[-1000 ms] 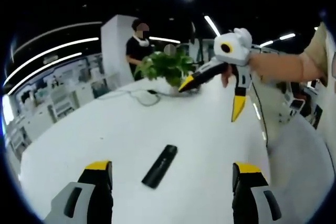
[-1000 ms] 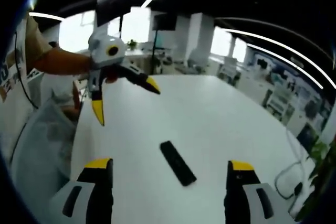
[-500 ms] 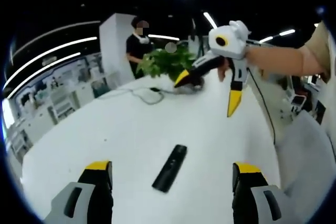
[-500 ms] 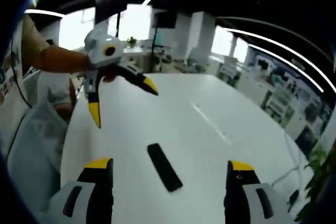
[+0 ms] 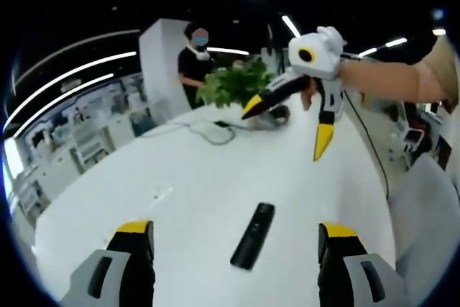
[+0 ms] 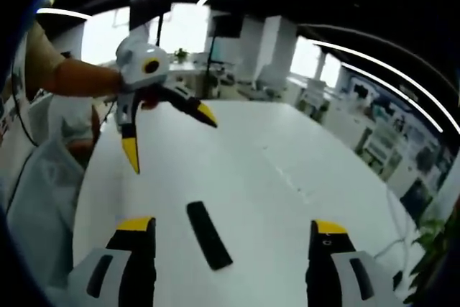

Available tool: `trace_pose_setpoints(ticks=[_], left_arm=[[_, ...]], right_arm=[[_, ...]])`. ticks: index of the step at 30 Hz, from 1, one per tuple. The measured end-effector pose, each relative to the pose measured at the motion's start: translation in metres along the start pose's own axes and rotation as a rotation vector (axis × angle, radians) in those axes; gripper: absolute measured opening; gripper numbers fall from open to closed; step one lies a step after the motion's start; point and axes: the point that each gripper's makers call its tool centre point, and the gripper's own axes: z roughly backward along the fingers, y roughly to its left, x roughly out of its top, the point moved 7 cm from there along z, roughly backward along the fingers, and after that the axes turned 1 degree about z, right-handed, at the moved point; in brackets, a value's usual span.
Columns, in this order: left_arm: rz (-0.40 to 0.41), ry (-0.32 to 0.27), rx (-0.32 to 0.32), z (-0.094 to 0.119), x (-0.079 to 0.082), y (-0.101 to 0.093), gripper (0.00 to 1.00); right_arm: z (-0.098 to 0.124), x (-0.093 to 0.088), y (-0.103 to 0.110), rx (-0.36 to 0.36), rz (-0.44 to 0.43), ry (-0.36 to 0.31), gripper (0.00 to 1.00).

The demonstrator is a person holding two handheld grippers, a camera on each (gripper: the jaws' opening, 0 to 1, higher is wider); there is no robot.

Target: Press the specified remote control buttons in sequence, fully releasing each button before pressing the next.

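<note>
A black remote control (image 5: 253,235) lies flat on the white table (image 5: 180,199), free of both tools. In the left gripper view it sits between that view's own two jaws, nearer the right-hand one, its long axis running up and slightly rightward. In the right gripper view the same remote control (image 6: 208,234) lies between that view's jaws, nearer the left-hand one, angled from upper left to lower right. Button detail is too small to read.

The left gripper (image 5: 233,229) has its yellow-tipped jaws spread wide, holding nothing, and hangs above the table surface with the remote in the gap ahead. It also appears in the right gripper view (image 6: 169,136), held by a hand (image 6: 147,97) at the upper left, jaws splayed apart, clear of the table.

The right gripper (image 6: 233,226) is likewise released, jaws wide and empty. In the left gripper view it shows at upper right (image 5: 287,129), gripped by a hand (image 5: 310,93), jaws parted, above the far part of the table and well apart from the remote.

At the far edge of the table stands a potted plant (image 5: 233,85), with a cable (image 5: 205,131) trailing across the surface near it. A person (image 5: 192,62) in dark clothing stands behind the plant. Office desks and ceiling light strips fill the background.
</note>
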Motion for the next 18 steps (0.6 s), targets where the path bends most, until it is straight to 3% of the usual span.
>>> trace_pose_setpoints(ticks=[11,18], left_arm=[[-0.05,0.03,-0.018,-0.012,-0.003,0.007,0.99],[-0.075,0.057,-0.064,-0.02,-0.005,0.01,0.96]], right_arm=[[-0.011,-0.007,-0.006,0.035,0.032,0.039,0.81],[-0.021,-0.012,-0.006,0.076,0.071,0.083,0.75]])
